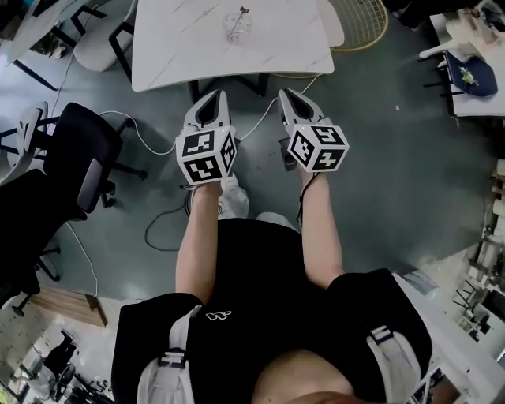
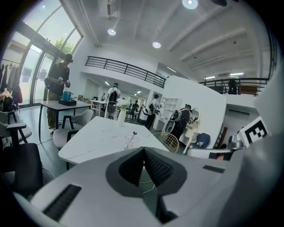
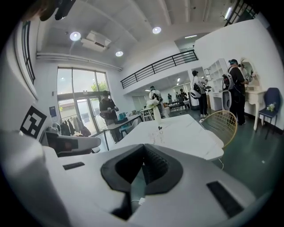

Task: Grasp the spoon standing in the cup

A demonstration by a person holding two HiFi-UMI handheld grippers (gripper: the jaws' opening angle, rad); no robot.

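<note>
The cup (image 1: 237, 28) stands on the far half of the white table (image 1: 229, 77), with the spoon (image 1: 241, 13) upright in it. Both grippers hang over the floor on the near side of the table edge, well apart from the cup. The left gripper (image 1: 211, 109) and the right gripper (image 1: 294, 109) point forward at the table, so the cup lies straight ahead and up from both, in the lane between them. By the head view it sits a little closer to the left gripper's line, so that one looks to have the shorter reach.

The spoon's long axis is near vertical, its handle end rising above the rim. It seems to lean slightly, but it is too small here to be sure which way. A grasp would likely come from the side or from above onto the handle, with the jaws spread first.

The left gripper (image 2: 143, 150) is clenched, its ribbed pads meeting at the tip with nothing between them. The right gripper (image 3: 143, 147) is the same: closed and empty.

The head view alone shows the gap between the grippers and the table edge. The gripper views show the cup (image 2: 129, 142) side-on instead, with the spoon (image 3: 159, 129) sticking up clear of the cup (image 3: 157, 137).
</note>
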